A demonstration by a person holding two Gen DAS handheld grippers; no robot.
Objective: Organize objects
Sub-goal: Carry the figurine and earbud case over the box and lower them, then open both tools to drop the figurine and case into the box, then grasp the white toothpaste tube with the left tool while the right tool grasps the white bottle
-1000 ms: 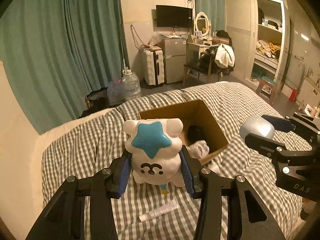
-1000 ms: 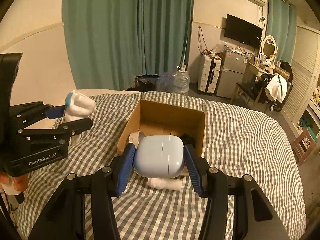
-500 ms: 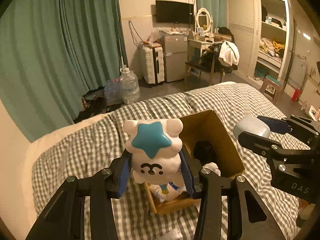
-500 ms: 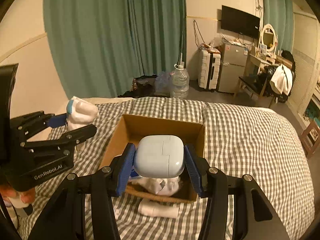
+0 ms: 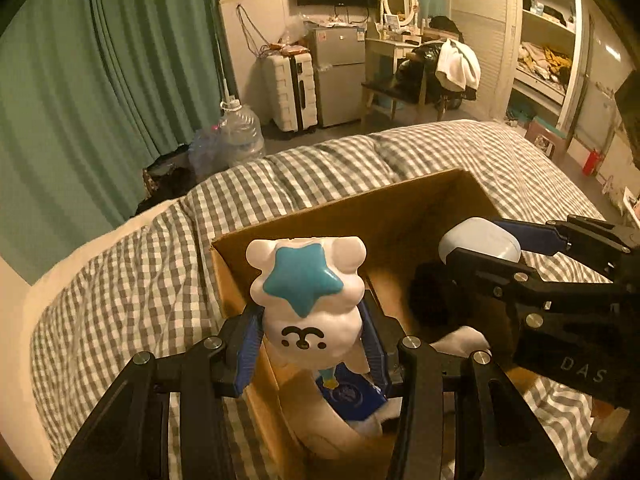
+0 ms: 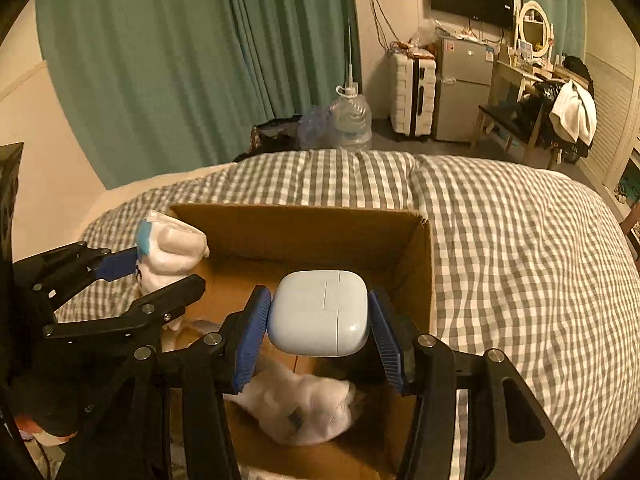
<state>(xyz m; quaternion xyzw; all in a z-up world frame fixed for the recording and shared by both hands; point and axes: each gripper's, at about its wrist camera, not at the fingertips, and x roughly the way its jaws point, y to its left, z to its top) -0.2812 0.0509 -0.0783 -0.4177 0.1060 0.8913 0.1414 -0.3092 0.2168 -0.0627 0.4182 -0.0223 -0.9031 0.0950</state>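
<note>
My left gripper (image 5: 312, 340) is shut on a white plush toy (image 5: 308, 296) with a teal star, held over the near left part of an open cardboard box (image 5: 340, 224). The toy also shows in the right wrist view (image 6: 172, 248). My right gripper (image 6: 318, 320) is shut on a pale blue rounded case (image 6: 318, 312), held above the box (image 6: 304, 220); the case shows in the left wrist view (image 5: 480, 244) over the box's right side. Inside the box lie a white cloth (image 6: 304, 408), a blue packet (image 5: 352, 396) and a dark item (image 5: 432, 300).
The box sits on a bed with a grey checked cover (image 6: 520, 260). Beyond the bed are green curtains (image 6: 180, 60), a water jug (image 6: 352, 120), a suitcase (image 6: 412, 96), a small fridge (image 6: 464, 88) and a cluttered chair (image 5: 440, 76).
Both grippers moved forward and down over the box with their loads. The box now fills the lower view and its contents show beneath the held toy and case.
</note>
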